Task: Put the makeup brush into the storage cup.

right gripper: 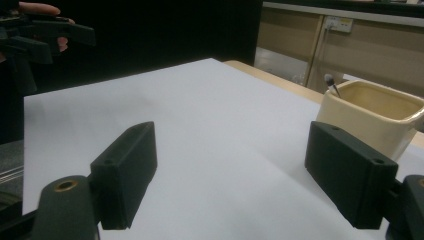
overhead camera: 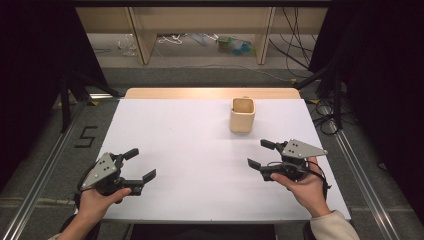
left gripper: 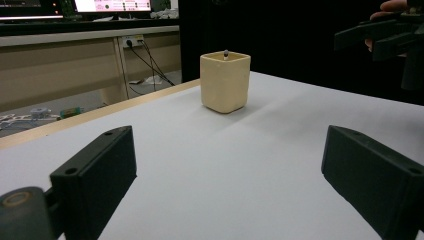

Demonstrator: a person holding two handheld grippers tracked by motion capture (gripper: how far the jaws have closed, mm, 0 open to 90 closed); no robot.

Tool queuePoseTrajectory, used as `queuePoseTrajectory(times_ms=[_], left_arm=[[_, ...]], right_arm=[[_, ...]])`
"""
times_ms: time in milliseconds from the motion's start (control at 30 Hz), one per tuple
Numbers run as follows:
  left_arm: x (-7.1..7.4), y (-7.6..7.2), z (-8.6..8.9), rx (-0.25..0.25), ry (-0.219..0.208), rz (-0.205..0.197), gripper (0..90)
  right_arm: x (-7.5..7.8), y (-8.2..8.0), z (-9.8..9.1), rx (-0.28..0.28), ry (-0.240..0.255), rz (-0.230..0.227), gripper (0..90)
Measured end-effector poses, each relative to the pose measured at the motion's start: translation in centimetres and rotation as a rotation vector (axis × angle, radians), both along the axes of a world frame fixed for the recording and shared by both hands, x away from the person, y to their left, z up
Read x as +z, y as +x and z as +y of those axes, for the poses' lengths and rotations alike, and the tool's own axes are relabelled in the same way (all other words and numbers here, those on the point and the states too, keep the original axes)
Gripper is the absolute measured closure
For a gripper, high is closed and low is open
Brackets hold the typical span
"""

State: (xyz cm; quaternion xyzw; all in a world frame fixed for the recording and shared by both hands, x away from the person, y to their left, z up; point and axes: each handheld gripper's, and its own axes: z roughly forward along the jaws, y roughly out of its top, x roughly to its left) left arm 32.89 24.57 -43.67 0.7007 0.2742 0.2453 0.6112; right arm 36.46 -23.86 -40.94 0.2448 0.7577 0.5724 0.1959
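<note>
Standing upright on the white table (overhead camera: 200, 165), toward its far right, the cream square cup (overhead camera: 242, 115) holds a thin dark-tipped stick (right gripper: 330, 82) — only its tip clears the rim. Left gripper (overhead camera: 139, 165): jaws spread wide, nothing between them, near the front left edge. Right gripper (overhead camera: 261, 154): jaws likewise released — near the cup but apart from it.

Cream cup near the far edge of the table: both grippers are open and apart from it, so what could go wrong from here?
1. The cream cup stands tall and upright; a push from the right gripper, the nearer one, could tip it.
2. A thin stick pokes above the rim; a gripper coming from above might knock it.
3. The left gripper is farther off, a longer reach.
</note>
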Motion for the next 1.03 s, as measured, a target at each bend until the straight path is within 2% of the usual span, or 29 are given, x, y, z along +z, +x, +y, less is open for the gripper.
queuePoseTrajectory(times_ms=[100, 133, 167, 267, 300, 467, 567, 700, 733, 867, 1033], left_arm=[[0.0, 0.0, 0.0, 0.0, 0.002, -0.003, 6.9], [0.0, 0.0, 0.0, 0.0, 0.002, -0.003, 7.0], [0.0, 0.0, 0.0, 0.0, 0.004, -0.004, 6.9], [0.0, 0.0, 0.0, 0.0, 0.001, -0.002, 7.0], [0.0, 0.0, 0.0, 0.0, 0.002, -0.003, 7.0], [0.0, 0.0, 0.0, 0.0, 0.003, -0.003, 7.0], [0.0, 0.0, 0.0, -0.001, 0.002, -0.003, 6.9], [0.0, 0.0, 0.0, -0.002, 0.0, 0.0, 7.0], [0.0, 0.0, 0.0, -0.002, 0.001, 0.0, 7.0], [0.0, 0.0, 0.0, -0.003, 0.0, -0.001, 7.0], [0.0, 0.0, 0.0, -0.004, -0.002, 0.004, 7.0]], right_arm=[[-0.3, -0.4, 0.0, 0.01, -0.011, 0.014, 22.0], [-0.5, -0.5, 0.0, 0.019, 0.001, 0.021, 22.0], [-0.4, -0.7, -0.2, 0.007, -0.035, 0.029, 22.0], [-0.8, -0.8, 0.0, 0.017, -0.004, 0.017, 22.0], [-0.8, -1.0, -0.1, 0.015, -0.018, 0.031, 22.0], [-1.2, -0.9, -0.1, 0.018, -0.023, 0.029, 22.0], [-1.3, -1.0, -0.2, 0.016, -0.04, 0.045, 22.0], [-1.4, -0.8, -0.4, 0.01, -0.037, 0.036, 21.9], [-1.5, -0.7, -0.3, 0.016, -0.017, 0.036, 22.0], [-1.5, -0.7, -0.4, 0.01, -0.045, 0.051, 21.8], [-1.6, -0.6, -0.4, 0.011, -0.041, 0.04, 21.6]])
